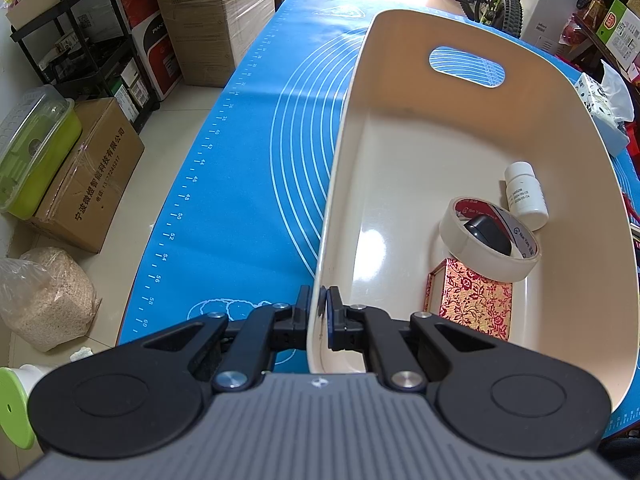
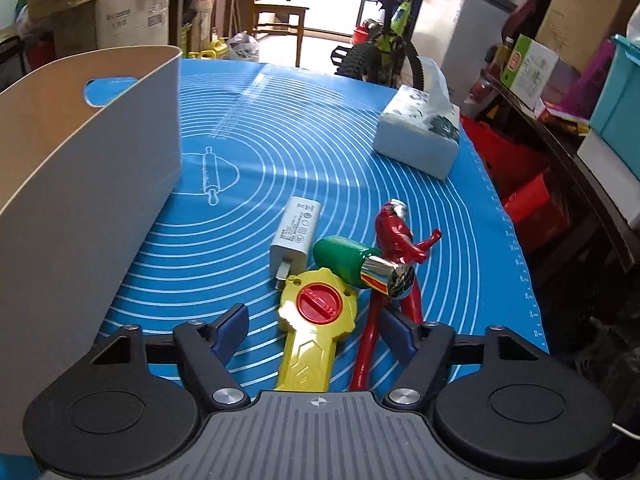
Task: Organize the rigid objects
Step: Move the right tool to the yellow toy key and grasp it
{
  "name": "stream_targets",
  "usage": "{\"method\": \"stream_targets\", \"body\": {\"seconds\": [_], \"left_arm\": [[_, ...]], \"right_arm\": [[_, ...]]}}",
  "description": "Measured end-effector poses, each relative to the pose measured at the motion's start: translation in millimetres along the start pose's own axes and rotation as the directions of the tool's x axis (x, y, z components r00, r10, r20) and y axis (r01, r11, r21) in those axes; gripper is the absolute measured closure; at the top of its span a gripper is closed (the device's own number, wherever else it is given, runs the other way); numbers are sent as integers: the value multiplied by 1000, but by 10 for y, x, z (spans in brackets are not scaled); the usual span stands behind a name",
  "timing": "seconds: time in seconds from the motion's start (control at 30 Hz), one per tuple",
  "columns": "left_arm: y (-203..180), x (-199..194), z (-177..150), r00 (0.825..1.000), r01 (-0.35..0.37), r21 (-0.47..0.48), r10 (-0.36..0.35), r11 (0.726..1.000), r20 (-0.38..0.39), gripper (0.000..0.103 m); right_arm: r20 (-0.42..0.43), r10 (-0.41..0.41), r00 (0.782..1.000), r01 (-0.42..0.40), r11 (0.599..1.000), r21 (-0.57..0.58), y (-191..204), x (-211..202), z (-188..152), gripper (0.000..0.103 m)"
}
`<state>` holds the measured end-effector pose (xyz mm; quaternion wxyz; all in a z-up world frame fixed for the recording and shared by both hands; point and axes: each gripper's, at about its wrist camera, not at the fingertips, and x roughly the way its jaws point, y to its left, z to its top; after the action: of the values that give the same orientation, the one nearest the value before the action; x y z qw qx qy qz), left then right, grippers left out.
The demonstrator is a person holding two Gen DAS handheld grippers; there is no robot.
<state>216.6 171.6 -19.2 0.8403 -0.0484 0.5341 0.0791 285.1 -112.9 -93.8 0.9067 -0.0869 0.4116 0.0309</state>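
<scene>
Pinching the bin [image 1: 400, 28] wall, left gripper [image 1: 319, 308]; right gripper [image 2: 314, 330] apparently open, straddling yellow toy [image 2: 316, 320].

Left gripper [image 1: 323, 312] angled steeply down, jaws pinched tight on a thin wall between its pads; right gripper [image 2: 316, 330] tilted downward, jaws spread wide, pads pressing nothing

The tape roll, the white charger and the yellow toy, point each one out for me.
tape roll [image 1: 466, 242]: left wrist view, on its outer white band.
white charger [image 2: 297, 229]: right wrist view, on its printed face.
yellow toy [image 2: 316, 332]: right wrist view, on the yellow body below its red dial.
</scene>
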Motion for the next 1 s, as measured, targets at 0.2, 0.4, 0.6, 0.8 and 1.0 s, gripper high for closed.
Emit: {"method": "stream_targets", "body": {"seconds": [0.2, 0.4, 0.6, 0.8, 1.0], "left_arm": [[0, 0, 0, 1000, -1, 0, 1, 1000, 0, 94], [-2, 5, -3, 1000, -3, -1, 3, 1000, 0, 94], [-9, 4, -8, 1000, -4, 0, 4, 1000, 0, 94], [-9, 5, -8, 1000, -3, -1, 3, 1000, 0, 94], [-13, 6, -6, 1000, -2, -2, 2, 1000, 0, 94]], "right_arm": [[23, 0, 1000, 0, 1000, -11, 39, -57, 8, 32], [-15, -4, 1000, 4, 1000, -12, 34, 9, -15, 37], [-53, 31, 998, -29, 999, 46, -42, 110, -42, 50], [-67, 75, 995, -69, 994, 80, -69, 90, -49, 58], [-5, 109, 994, -108, 990, 86, -46, -139, -4, 58]]}}
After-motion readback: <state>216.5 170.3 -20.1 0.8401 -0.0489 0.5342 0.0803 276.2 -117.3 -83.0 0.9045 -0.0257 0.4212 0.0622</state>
